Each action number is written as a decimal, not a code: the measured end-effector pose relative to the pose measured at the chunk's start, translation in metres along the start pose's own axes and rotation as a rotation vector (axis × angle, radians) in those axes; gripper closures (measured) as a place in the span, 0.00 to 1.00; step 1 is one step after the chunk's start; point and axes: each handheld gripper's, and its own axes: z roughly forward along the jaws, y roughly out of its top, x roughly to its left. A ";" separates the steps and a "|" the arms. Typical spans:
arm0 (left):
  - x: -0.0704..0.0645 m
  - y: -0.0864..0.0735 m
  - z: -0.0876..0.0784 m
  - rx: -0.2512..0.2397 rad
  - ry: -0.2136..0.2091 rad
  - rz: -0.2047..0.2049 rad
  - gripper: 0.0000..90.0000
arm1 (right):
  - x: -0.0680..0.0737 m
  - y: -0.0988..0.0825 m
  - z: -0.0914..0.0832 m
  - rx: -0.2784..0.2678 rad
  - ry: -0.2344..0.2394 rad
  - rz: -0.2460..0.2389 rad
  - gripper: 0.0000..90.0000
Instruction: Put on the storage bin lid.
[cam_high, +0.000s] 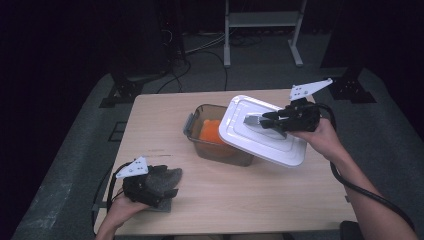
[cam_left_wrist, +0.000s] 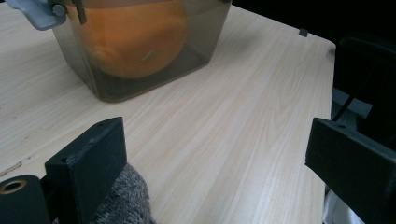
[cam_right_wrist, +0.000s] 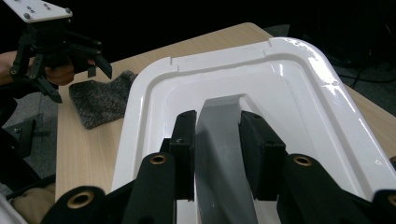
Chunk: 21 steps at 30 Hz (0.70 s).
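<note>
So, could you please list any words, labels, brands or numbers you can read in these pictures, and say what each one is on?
None: no readable text in any of the views.
The white lid, gripped by its grey handle in the right gripper, is plain.
The smoky container with the orange thing inside bears no label.
The grey cloth and the table carry no print.

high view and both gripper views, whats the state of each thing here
box: open, upright on the table, an orange thing inside
lid: off the box, tilted, held by its grey handle
right hand-held gripper: shut on the lid handle
left hand-held gripper: open, over a grey cloth
</note>
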 end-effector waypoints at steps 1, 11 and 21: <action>0.000 0.000 0.000 0.002 0.001 0.002 0.05 | -0.001 0.001 0.002 0.004 0.001 -0.003 0.74; -0.001 -0.002 -0.002 0.000 0.004 -0.003 0.05 | -0.005 0.013 0.018 0.020 0.021 -0.017 0.74; -0.002 -0.002 -0.003 -0.003 0.005 -0.003 0.05 | -0.010 0.025 0.036 0.036 0.042 -0.029 0.74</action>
